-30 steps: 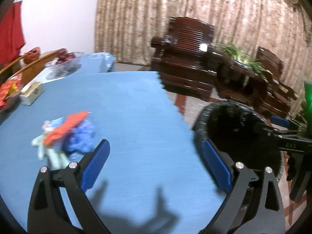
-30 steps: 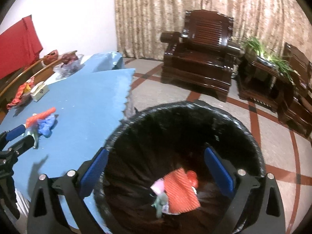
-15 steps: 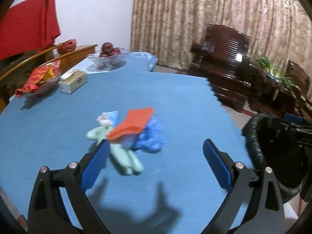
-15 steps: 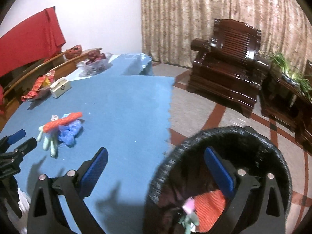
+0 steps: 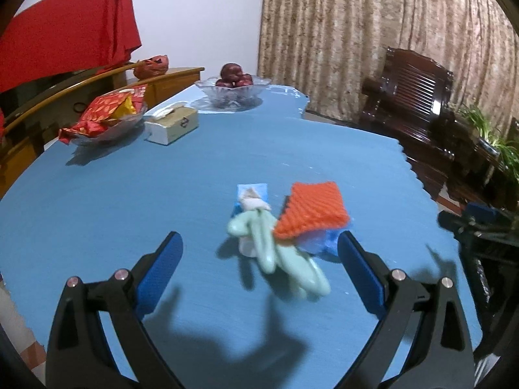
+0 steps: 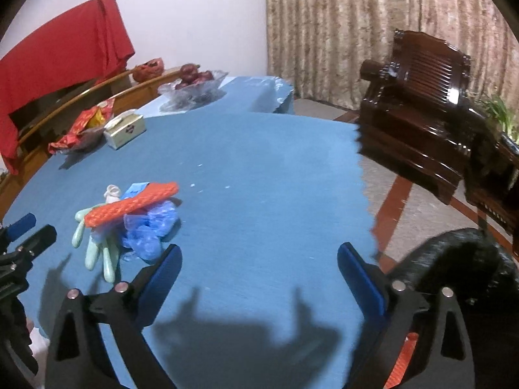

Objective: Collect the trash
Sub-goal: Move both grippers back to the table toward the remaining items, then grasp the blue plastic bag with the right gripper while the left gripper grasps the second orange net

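Observation:
A pile of trash lies on the blue table (image 5: pixel 129 201): an orange foam net (image 5: pixel 313 214), a pale green glove (image 5: pixel 275 253), a crumpled blue plastic piece (image 6: pixel 152 227) and a white scrap on a blue wrapper (image 5: pixel 251 196). My left gripper (image 5: pixel 259 265) is open, its jaws spread just in front of the pile. My right gripper (image 6: pixel 259 269) is open and empty over the table's right part, with the pile (image 6: pixel 129 210) to its left. The black-bagged trash bin (image 6: pixel 460 265) stands on the floor at the right.
A tissue box (image 5: pixel 172 126), a dish of red snack packets (image 5: pixel 107 116) and a glass bowl of fruit (image 5: pixel 232 84) stand at the table's far side. Dark wooden armchairs (image 6: pixel 418 110) stand beyond the scalloped right table edge (image 6: pixel 363 175).
Both grippers have swung left from the bin toward the table. The trash pile now sits between the left gripper's jaws; the bin has slid to the right edge of both views.

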### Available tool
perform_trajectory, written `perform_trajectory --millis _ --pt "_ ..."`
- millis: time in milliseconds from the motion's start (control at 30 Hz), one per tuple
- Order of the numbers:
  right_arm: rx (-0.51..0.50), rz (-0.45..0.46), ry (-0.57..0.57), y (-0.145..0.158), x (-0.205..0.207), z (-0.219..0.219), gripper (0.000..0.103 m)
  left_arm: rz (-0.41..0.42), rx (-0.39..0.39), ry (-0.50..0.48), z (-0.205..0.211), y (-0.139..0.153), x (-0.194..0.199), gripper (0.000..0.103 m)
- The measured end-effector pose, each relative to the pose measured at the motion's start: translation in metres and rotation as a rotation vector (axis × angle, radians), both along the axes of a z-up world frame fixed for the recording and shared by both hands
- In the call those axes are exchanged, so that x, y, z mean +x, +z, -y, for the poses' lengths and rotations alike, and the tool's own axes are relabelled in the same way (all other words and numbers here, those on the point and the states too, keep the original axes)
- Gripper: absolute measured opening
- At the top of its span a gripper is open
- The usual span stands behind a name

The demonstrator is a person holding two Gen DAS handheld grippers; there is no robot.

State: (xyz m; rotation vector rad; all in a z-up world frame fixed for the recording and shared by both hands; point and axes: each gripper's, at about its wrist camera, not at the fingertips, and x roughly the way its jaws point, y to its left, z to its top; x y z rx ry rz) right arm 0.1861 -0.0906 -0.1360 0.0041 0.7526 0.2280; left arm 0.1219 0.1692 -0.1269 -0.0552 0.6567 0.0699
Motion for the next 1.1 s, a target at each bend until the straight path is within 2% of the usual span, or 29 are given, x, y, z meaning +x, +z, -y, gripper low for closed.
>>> perform_trajectory --millis 367,600,700,767,800,833,867,967,1100 --pt "-0.005 -0.085 0.119 -0.046 0.028 -0.079 0.079 0.016 -0.004 0.047 -0.023 -0.006 0.007 0.093" --pt "-0.001 -0.123 0.177 -0.057 0.034 -0.103 0.072 0.013 -0.014 0.065 -0.037 -0.011 0.007 0.093" --pt "0.019 -0.155 0.209 -0.062 0.038 -0.11 0.057 0.014 -0.02 0.071 -0.041 -0.012 0.007 0.093" --pt "0.041 -0.185 0.24 -0.065 0.04 -0.113 0.033 0.014 -0.021 0.07 -0.042 -0.012 0.008 0.093" --pt "0.044 -0.188 0.248 -0.065 0.04 -0.114 0.027 0.014 -0.021 0.069 -0.042 -0.012 0.008 0.093" --pt "0.042 -0.188 0.256 -0.065 0.039 -0.114 0.015 0.014 -0.02 0.069 -0.042 -0.012 0.008 0.093" --pt "0.042 -0.188 0.267 -0.064 0.038 -0.115 0.009 0.014 -0.021 0.066 -0.042 -0.012 0.008 0.093" --pt "0.053 -0.176 0.281 -0.06 0.034 -0.11 0.004 0.013 -0.024 0.058 -0.039 -0.012 0.008 0.093" --pt "0.064 -0.156 0.265 -0.051 0.03 -0.094 0.004 0.01 -0.024 0.038 -0.029 -0.012 0.01 0.093"
